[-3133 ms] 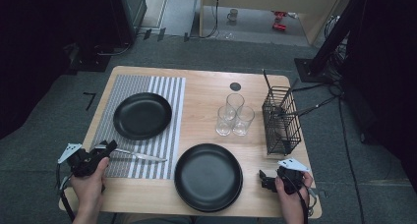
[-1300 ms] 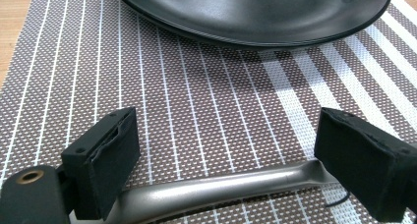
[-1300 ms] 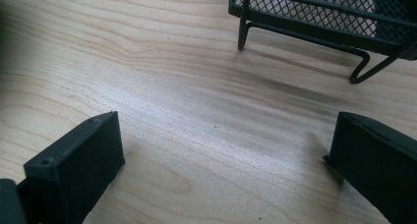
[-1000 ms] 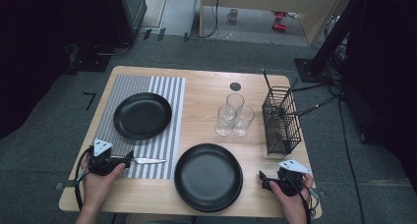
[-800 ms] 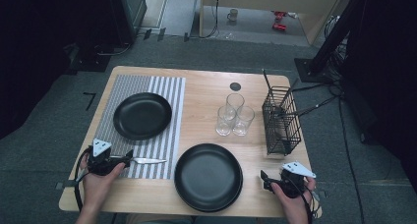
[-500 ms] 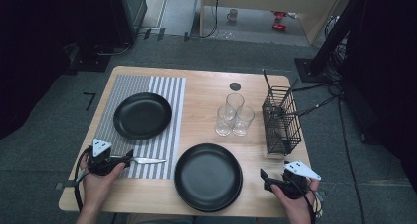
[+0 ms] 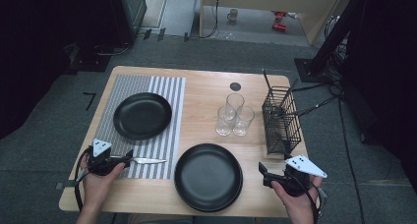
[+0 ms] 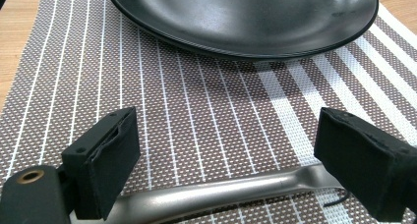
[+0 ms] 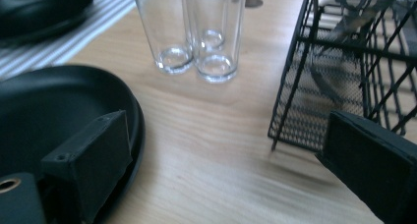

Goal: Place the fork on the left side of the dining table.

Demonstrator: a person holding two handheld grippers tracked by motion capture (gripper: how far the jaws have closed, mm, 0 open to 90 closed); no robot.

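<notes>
Your left gripper now sits low on the striped placemat, where three seconds back it was off the mat's left edge and angled away. In the left gripper view its jaws stand wide apart with the knife lying flat on the mat between them, handle crossing from pad to pad and clamped by neither. From above, the knife lies just below the far black plate, blade pointing toward the near black plate. So the approach looks finished and the close is not yet made; squeeze only once the handle is centred, or it may skid on the weave.

Your right gripper has slid a little outward and back toward the table's near right corner over the last second. Its jaws are wide open and hold nothing, facing the three glasses and the wire cutlery basket. It is parked clear of the work
</notes>
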